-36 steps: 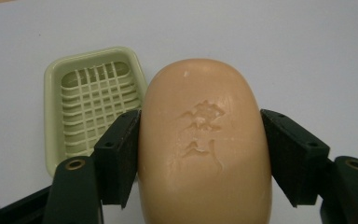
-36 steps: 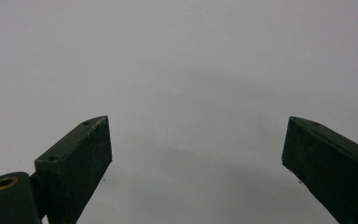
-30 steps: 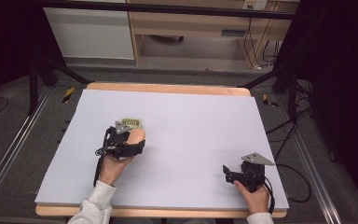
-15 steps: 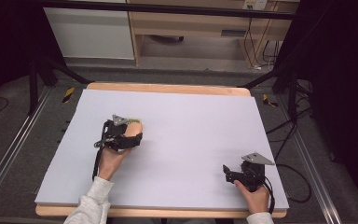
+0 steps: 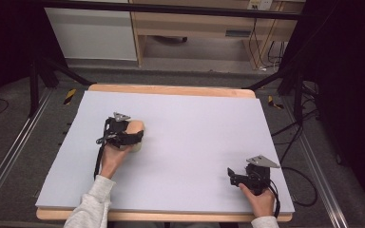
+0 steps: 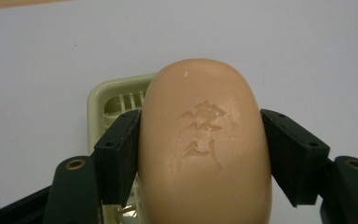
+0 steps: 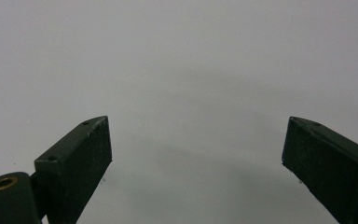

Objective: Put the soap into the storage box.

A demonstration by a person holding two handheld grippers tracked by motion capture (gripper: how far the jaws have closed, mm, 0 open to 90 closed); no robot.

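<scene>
Left gripper (image 6: 200, 149): jaws clamped on a bar of soap (image 6: 204, 144), one black pad pressed to each long side. Soap: peach-tan, oval, smooth, with a stamped mark on its upper face; it runs lengthwise toward 12 o'clock in the left gripper view. Beneath and behind it, toward 10 o'clock, a pale green soap dish (image 6: 103, 95) with a slotted floor lies on the worktop; whether soap and dish touch cannot be told. In the high view the left gripper (image 5: 132, 138) sits at about 9 o'clock on the worktop (image 5: 195, 118), the soap (image 5: 135, 128) showing at its far end, a pale edge of the dish (image 5: 137, 147) just below it, the grey three-cornered plate on top, a hand and pale sleeve trailing to 6 o'clock.

Right gripper (image 7: 196, 144): jaws spread wide, nothing between them, plain lavender-grey surface ahead. In the high view the right gripper (image 5: 233, 176) rests near the worktop's corner at 5 o'clock, pointing toward 9 o'clock, well apart from the soap, with a hand behind it.

Worktop: lavender-grey sheet on a wooden board. Beyond it at 12 o'clock, a wooden cabinet (image 5: 195, 28); cables (image 5: 290, 142) on the floor at 3 o'clock.
</scene>
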